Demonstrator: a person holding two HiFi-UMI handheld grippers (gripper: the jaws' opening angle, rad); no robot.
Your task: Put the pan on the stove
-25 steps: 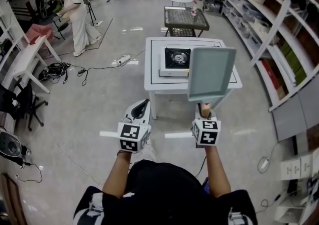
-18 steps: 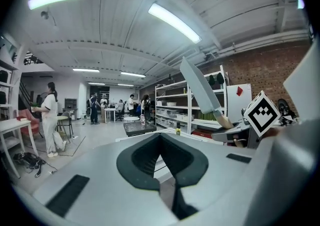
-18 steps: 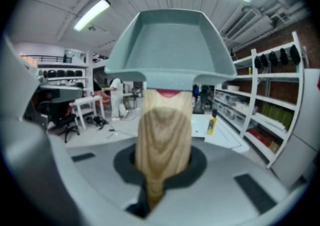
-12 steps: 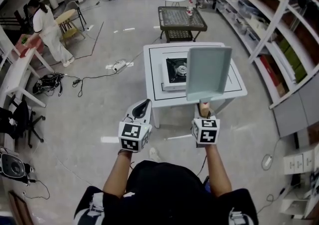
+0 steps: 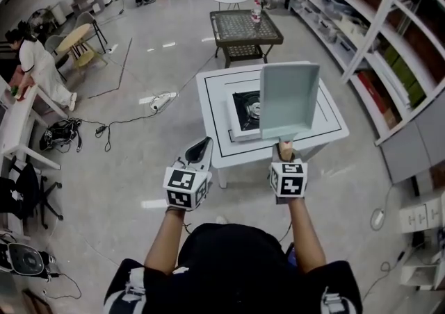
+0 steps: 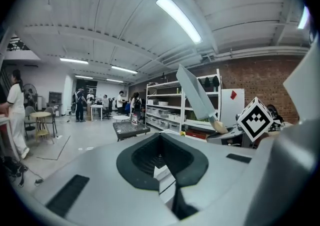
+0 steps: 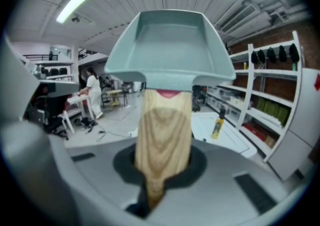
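White table (image 5: pixel 217 132) ahead; square pale-teal pan (image 5: pixel 288 101), shallow rim, wooden handle (image 7: pixel 162 135).

Long ceiling tubes (image 6: pixel 182 17) light my room brightly and evenly, leaving pale glints on the grey floor (image 5: pixel 132 132) far ahead and only a soft shadow under the white table (image 5: pixel 215 146). All views bend at the edges, and my two gripper views fade to black corners. In the right one the wooden handle (image 7: pixel 162 140), close to the lens, is blurred while the pan (image 7: pixel 170 45) stays fairly sharp.
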